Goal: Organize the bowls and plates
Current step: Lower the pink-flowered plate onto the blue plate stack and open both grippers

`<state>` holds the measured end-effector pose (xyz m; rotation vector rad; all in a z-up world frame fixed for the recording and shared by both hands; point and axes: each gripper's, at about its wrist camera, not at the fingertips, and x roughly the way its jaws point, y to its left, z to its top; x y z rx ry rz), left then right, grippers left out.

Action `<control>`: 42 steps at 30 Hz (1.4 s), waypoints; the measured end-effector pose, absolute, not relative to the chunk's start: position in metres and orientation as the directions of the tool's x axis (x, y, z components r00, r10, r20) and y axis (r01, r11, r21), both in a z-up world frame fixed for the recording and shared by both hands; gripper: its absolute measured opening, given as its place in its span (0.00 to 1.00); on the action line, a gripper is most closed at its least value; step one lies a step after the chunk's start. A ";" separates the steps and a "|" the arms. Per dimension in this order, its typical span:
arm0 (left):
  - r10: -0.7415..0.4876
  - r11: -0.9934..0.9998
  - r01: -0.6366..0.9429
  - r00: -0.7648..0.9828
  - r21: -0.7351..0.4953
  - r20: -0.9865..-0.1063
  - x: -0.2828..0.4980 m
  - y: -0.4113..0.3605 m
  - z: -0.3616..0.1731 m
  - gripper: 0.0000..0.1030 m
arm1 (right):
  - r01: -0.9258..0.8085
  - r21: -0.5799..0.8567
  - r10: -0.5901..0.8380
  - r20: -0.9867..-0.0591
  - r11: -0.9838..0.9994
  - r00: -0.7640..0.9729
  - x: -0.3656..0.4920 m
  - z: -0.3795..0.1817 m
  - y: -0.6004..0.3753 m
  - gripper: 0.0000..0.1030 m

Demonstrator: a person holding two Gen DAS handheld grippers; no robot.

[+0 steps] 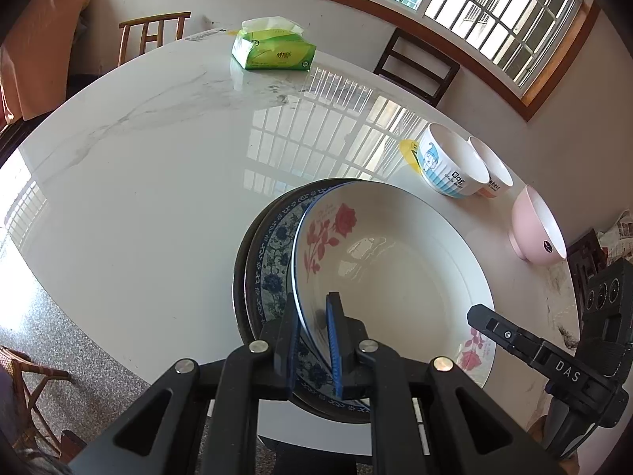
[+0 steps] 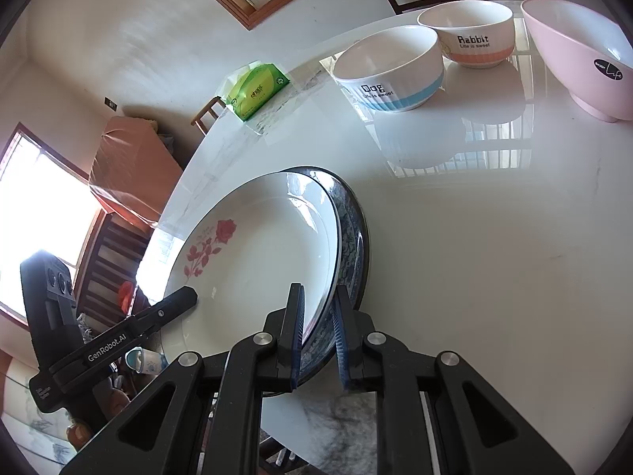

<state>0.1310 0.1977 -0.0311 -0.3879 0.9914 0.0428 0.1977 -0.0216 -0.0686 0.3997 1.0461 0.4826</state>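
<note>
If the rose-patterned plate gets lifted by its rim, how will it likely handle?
The rose-patterned plate looks like glazed ceramic: probably rigid and breakable. Its glossy surface may slip between the pads. Both hand-held grippers, left and right, clamp opposite rims, so it should stay level.

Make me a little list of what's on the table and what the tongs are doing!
plates: rose plate on top of a blue plate, stacked near the table's edge
left tongs: shut on the plates' rim
right tongs: shut on the plates' rim, opposite side
bowls: Dog bowl, Rabbit bowl, pink bowl, all upright, apart from the plates
tissues: green pack at the far side
table: white marble, shiny
</note>
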 end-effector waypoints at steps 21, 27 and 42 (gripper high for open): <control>-0.122 0.934 -0.220 0.543 -0.281 -0.831 0.135 0.204 -0.042 0.13 | -0.189 0.521 0.550 -0.732 0.832 0.401 0.202 -0.077 -0.013 0.16; -0.120 0.935 -0.219 0.547 -0.280 -0.828 0.134 0.205 -0.043 0.13 | -0.192 0.514 0.545 -0.736 0.836 0.401 0.201 -0.079 -0.011 0.16; -0.045 0.950 -0.228 0.575 -0.212 -0.817 0.132 0.207 -0.041 0.13 | -0.212 0.487 0.530 -0.744 0.847 0.406 0.200 -0.078 -0.006 0.16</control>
